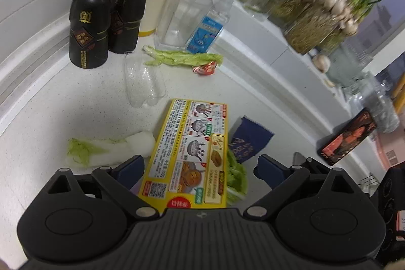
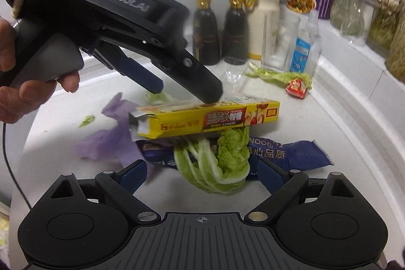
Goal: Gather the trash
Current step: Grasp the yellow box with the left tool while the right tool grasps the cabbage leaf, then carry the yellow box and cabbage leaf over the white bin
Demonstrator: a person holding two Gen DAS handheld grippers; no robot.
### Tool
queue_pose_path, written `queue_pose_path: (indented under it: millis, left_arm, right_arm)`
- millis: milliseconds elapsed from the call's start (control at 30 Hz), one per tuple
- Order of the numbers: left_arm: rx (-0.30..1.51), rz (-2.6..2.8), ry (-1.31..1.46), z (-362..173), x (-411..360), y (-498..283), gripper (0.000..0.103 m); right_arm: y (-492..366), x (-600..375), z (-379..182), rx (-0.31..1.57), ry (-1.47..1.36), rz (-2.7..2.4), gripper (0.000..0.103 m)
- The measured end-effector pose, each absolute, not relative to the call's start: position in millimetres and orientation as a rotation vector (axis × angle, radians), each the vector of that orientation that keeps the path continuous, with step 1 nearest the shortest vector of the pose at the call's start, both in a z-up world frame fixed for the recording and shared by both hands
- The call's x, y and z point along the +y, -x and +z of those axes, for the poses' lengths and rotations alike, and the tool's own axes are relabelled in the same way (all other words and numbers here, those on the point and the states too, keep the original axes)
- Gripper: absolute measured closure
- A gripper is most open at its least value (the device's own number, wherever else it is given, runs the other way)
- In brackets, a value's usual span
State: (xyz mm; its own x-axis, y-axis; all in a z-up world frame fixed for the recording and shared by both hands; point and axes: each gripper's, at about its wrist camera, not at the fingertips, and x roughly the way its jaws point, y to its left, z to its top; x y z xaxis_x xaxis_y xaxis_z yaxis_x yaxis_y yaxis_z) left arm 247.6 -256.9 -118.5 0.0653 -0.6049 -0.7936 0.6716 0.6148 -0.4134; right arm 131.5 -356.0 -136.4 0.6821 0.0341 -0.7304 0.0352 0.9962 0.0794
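Both wrist views look steeply down, sharing the yellow box (image 1: 187,153).

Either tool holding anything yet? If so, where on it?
Nothing held. The left tool stands open over the yellow box; whether it touches cannot be told. The right tool is open around the cabbage leaf, not pressing.

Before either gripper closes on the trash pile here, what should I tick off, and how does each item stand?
1. Left gripper open: ok, fingers straddle the yellow box.
2. Left pads pressing on the box: not ok, not pressing yet.
3. Right gripper open: ok, nothing held.
4. Right gripper lined up with the cabbage leaf: ok, leaf lies between its fingers.
5. Box free to lift: ok, it rests on top of the leaf and the blue wrapper.
6. Two black bottles clear of the pile: ok.
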Motion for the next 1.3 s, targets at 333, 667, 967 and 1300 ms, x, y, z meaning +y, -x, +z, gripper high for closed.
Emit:
queue_pose_path:
  millis: [333, 667, 967, 1300]
  left_arm:
    - [1.222, -0.95, -0.131, -134.6, -270.3, -252.5, 0.021]
    - [1.131, -0.936, -0.144, -116.4, -264.0, -245.8, 0.034]
    - [1.054, -0.925, -0.088, -86.9, -241.9, -241.5, 0.034]
    - [0.999, -0.881, 0.01, -61.4, -187.2, -230.2, 0.034]
  right_arm:
    - [-137.0, -359.8, -140.7, 0.838, -0.099, -0.069, 0.061]
    - [-125.4, -355.7, -121.3, 0.79, -0.072, -0.109, 0.088]
    - [-114.9, -347.2, -105.8, 0.743, -0.073, -0.13, 0.089]
    - [-106.1, -312.1, -77.2, 0.703, -0.031, -0.091, 0.089]
